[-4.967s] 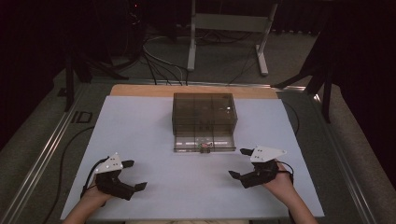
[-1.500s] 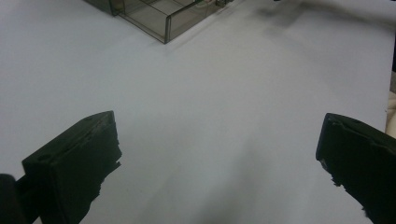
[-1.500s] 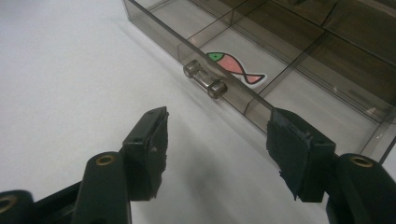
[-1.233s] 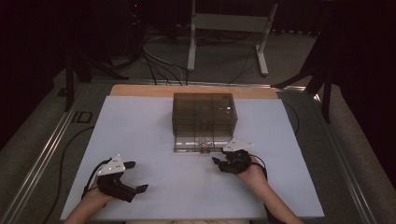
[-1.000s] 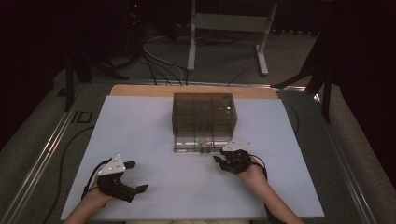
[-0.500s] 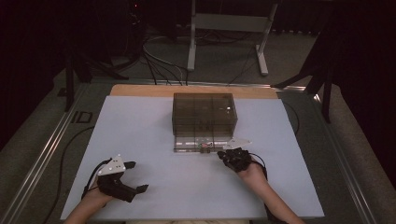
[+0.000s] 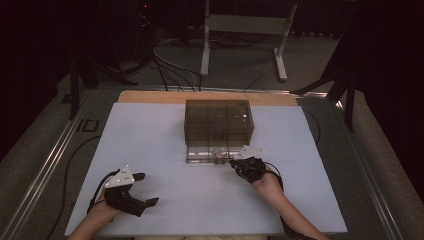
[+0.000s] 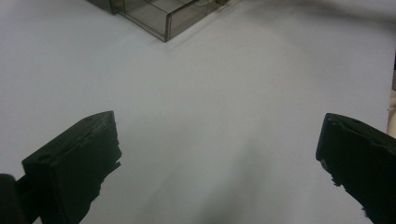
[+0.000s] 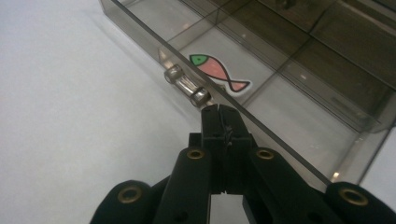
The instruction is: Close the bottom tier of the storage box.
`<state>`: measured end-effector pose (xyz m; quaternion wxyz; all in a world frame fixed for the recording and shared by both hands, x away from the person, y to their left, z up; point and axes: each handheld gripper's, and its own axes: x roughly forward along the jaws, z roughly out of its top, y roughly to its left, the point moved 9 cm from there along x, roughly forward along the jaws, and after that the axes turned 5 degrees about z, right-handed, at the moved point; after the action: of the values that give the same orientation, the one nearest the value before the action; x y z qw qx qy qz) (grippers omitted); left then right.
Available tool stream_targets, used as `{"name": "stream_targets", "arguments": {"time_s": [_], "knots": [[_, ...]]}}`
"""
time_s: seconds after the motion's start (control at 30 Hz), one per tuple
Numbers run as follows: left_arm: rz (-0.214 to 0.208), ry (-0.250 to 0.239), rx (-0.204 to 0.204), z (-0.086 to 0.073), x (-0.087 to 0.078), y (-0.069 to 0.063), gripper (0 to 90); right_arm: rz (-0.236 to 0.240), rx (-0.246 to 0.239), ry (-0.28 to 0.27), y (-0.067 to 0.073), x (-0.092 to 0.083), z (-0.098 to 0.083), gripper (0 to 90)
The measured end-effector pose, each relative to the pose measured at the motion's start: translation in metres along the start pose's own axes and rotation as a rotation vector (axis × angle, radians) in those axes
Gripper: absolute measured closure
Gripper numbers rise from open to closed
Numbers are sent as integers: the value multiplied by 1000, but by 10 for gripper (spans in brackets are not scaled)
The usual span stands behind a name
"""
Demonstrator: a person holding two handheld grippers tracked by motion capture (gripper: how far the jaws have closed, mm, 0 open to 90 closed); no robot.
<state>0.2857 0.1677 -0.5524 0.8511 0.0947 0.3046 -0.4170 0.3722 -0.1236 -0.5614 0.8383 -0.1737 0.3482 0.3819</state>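
Observation:
A smoky clear drawer box [image 7: 218, 120] stands mid-table with its bottom drawer [image 7: 200, 156] pulled out toward me. My right gripper [image 7: 234, 162] is at the drawer's front right. In the right gripper view its jaws [image 9: 219, 112] are shut with nothing visible between them, and the tip lies against the drawer's front wall [image 9: 140, 35], just beside the end of the small clear bar handle [image 9: 185, 87]. A fish sticker [image 9: 219, 72] lies in a drawer compartment behind the handle. My left gripper [image 7: 147, 189] rests open near the table's front left, far from the box, its jaws [image 8: 219, 154] wide over bare white surface.
The white table top [image 7: 150, 135] has free room left and right of the box. A drawer corner [image 8: 163, 18] shows at the top of the left gripper view. Cables [image 7: 170, 70] and a metal stand [image 7: 240, 30] lie on the floor beyond the table's far edge.
The right gripper has come forward and left from the table's front right to the drawer front, and its jaws have gone from open to shut. The left gripper has stayed put.

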Motion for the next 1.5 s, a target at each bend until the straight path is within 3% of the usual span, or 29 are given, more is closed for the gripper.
{"name": "stream_targets", "arguments": {"time_s": [0.6,1.07,1.5], "knots": [[2,6,7,-1,0,0,0,-17,2,1,2,13,6,900],[0,5,4,-1,0,0,0,-13,32,-12,-2,18,7,900],[1,6,7,-1,0,0,0,-23,13,-10,-3,22,12,900]]}}
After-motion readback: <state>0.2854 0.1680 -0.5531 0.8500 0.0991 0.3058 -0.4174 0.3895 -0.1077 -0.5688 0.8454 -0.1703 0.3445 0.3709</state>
